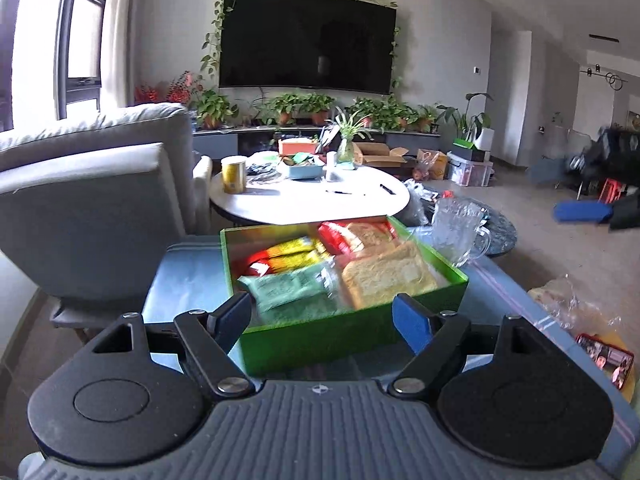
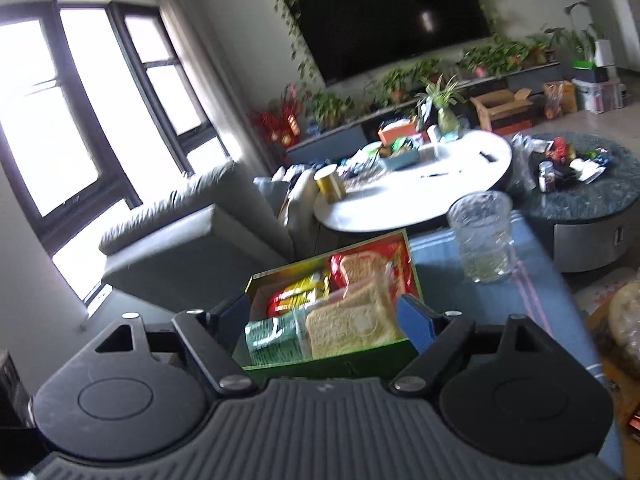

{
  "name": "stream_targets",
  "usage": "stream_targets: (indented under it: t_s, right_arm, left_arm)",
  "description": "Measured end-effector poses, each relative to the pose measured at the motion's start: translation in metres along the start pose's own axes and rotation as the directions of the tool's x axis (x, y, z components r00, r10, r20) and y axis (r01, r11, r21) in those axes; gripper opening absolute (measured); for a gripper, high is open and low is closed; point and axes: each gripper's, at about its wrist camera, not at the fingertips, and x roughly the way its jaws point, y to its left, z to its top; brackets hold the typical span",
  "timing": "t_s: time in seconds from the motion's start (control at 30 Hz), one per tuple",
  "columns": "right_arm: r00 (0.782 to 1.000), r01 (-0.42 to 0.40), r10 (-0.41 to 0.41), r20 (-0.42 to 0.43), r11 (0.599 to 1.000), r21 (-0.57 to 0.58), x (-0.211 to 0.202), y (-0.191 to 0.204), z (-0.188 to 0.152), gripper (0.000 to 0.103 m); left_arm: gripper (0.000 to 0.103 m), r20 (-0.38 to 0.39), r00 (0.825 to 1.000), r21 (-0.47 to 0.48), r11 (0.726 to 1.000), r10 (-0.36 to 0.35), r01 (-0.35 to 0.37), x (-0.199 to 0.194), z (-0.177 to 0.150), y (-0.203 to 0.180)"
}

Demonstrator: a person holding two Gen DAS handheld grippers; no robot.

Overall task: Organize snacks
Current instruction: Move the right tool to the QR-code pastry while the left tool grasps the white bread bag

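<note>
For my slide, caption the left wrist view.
Open left gripper hovers before a green box packed with snack packets and bagged bread, glass mug beside it.

The right hand-held gripper (image 2: 324,322), jaws apart and empty, hangs over the snack-filled green box (image 2: 332,364).

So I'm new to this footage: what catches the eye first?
The bright green box packed with snacks, sitting on the blue tabletop just ahead of both open grippers, with bagged bread slices on its right side. Beyond it, a large dark TV framed by trailing vines fills the far wall.
</note>
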Motion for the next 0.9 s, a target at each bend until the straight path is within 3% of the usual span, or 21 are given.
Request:
stream_targets:
  t_s: [0.13,0.33,0.6,0.77,0.9]
  right_arm:
    - [1.0,0.019,-0.019,0.011,1.0,-0.011,-0.011,0.003,-0.005,0.069]
    - [0.998,0.028,-0.029,-0.048,0.999,-0.03,-0.008,0.005,-0.041,0.069]
    - [0.985,0.034,-0.031,-0.168,0.999,0.015,0.023,0.009,-0.086,0.069]
    - [0.979,0.039,-0.039,-0.202,0.999,-0.004,0.023,0.013,-0.1,0.069]
    - [0.977,0.054,-0.053,-0.206,0.999,-0.004,0.024,0.01,-0.105,0.069]
  left_arm:
    - [0.076,-0.037,0.998,-0.018,0.998,0.051,-0.052,-0.011,-0.017,0.013]
    - [0.076,-0.122,0.981,-0.045,0.987,0.148,-0.154,-0.021,-0.05,0.031]
    - [0.076,-0.259,0.953,-0.063,0.982,0.159,-0.181,-0.005,-0.087,0.039]
    - [0.076,-0.291,0.947,-0.049,0.986,0.137,-0.158,0.005,-0.099,0.036]
    - [0.076,-0.309,0.937,-0.038,0.983,0.16,-0.18,0.011,-0.104,0.034]
